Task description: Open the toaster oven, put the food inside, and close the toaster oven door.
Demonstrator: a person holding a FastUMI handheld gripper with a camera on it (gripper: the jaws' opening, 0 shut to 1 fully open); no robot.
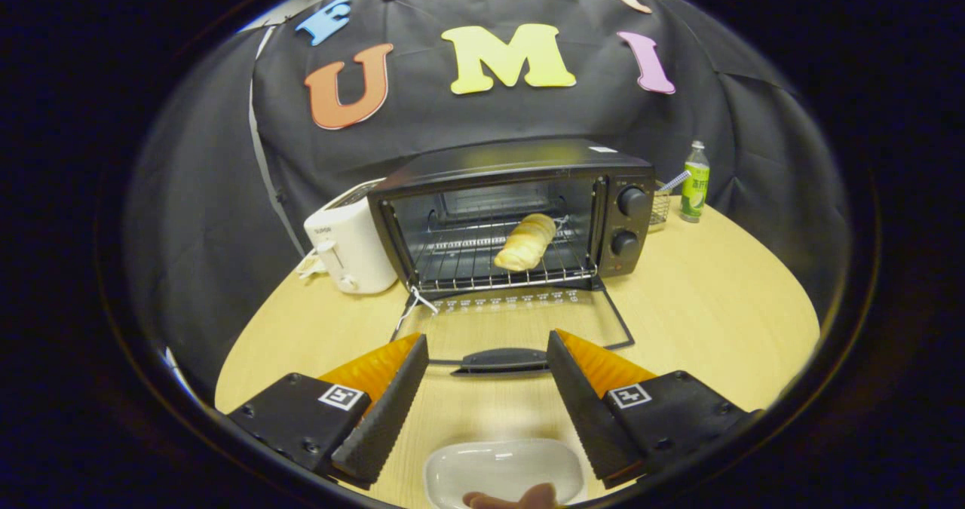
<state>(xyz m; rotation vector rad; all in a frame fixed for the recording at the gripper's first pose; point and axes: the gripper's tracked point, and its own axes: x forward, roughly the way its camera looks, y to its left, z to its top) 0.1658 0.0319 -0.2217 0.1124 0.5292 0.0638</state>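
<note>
Gripper (488,366): fingers spread wide apart, nothing held btwn them. Both fingers angle inward toward tips and point fwd, approx. level w/ each other. Pads (384,411) face one another across the gap. Square marker on top of each finger base.

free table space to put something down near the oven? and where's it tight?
Bare tabletop right of the toaster oven, out to the table edge. Another bare patch left of the open door, in front of the white toaster. Tight: between the open tongs, with the door handle just ahead and the white plate below; also the bottle and wire basket corner.
</note>
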